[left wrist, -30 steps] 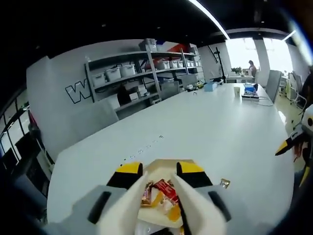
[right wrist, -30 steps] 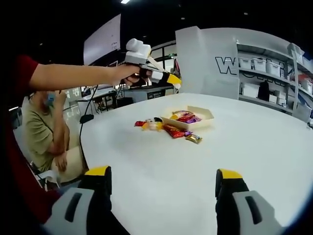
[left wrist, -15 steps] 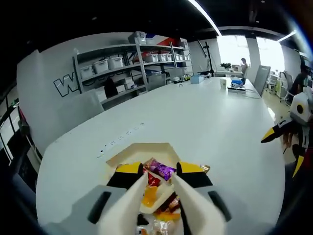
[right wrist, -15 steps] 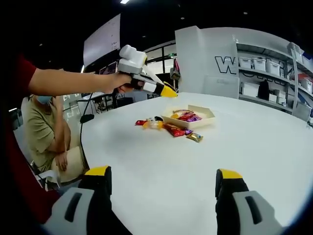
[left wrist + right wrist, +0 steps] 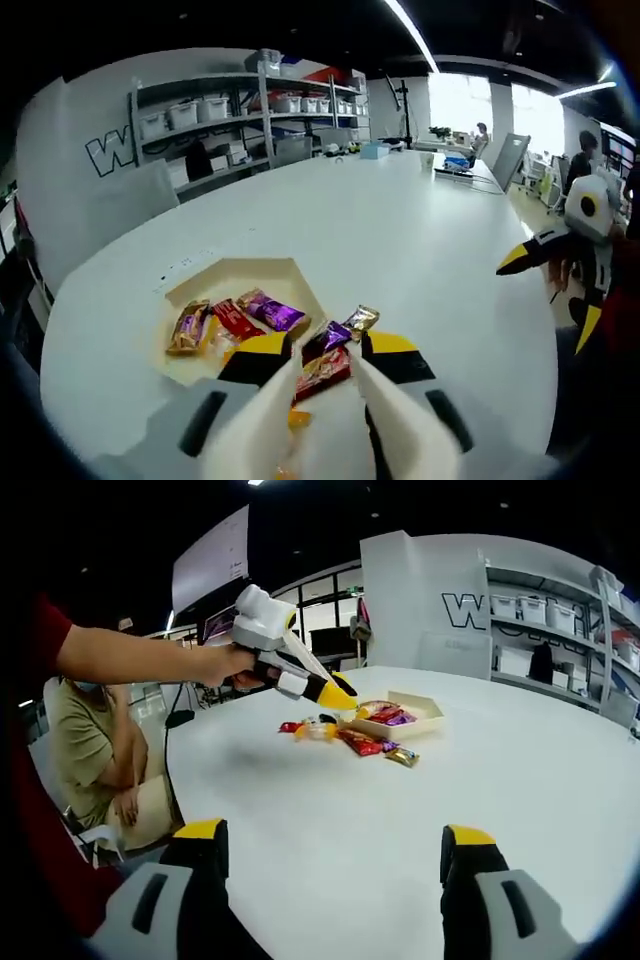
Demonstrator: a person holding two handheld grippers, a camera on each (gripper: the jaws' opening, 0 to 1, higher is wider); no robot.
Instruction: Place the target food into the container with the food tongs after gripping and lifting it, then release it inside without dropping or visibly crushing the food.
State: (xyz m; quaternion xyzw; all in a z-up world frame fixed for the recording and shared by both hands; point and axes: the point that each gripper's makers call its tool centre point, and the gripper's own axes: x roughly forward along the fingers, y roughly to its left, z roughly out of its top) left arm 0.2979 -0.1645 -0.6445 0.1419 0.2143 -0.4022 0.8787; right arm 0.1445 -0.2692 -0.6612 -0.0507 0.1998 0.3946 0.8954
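A shallow beige tray point(image 5: 205, 282) on the white table point(image 5: 400, 240) holds a gold, a red and a purple wrapped candy point(image 5: 272, 313). Loose candies lie beside it: a red one point(image 5: 322, 371), a dark purple one point(image 5: 326, 340), a gold one point(image 5: 360, 320) and an orange one point(image 5: 296, 419). My left gripper point(image 5: 328, 346) hovers open just above the red and dark purple candies, holding nothing. In the right gripper view the left gripper point(image 5: 340, 694) slants down over the loose candies point(image 5: 360, 744) beside the tray point(image 5: 418, 717). My right gripper point(image 5: 334, 836) is wide open and empty, far back from the pile.
Shelves with storage bins point(image 5: 200, 110) line the wall behind the table. A seated person point(image 5: 90, 760) is at the table's left end in the right gripper view. Boxes and small items point(image 5: 455, 165) sit at the table's far end, near chairs point(image 5: 510, 160).
The left gripper has dropped lower and pulled back from over the tray to the loose candies beside it. Its jaws kept the same gap. The right gripper has stayed put.
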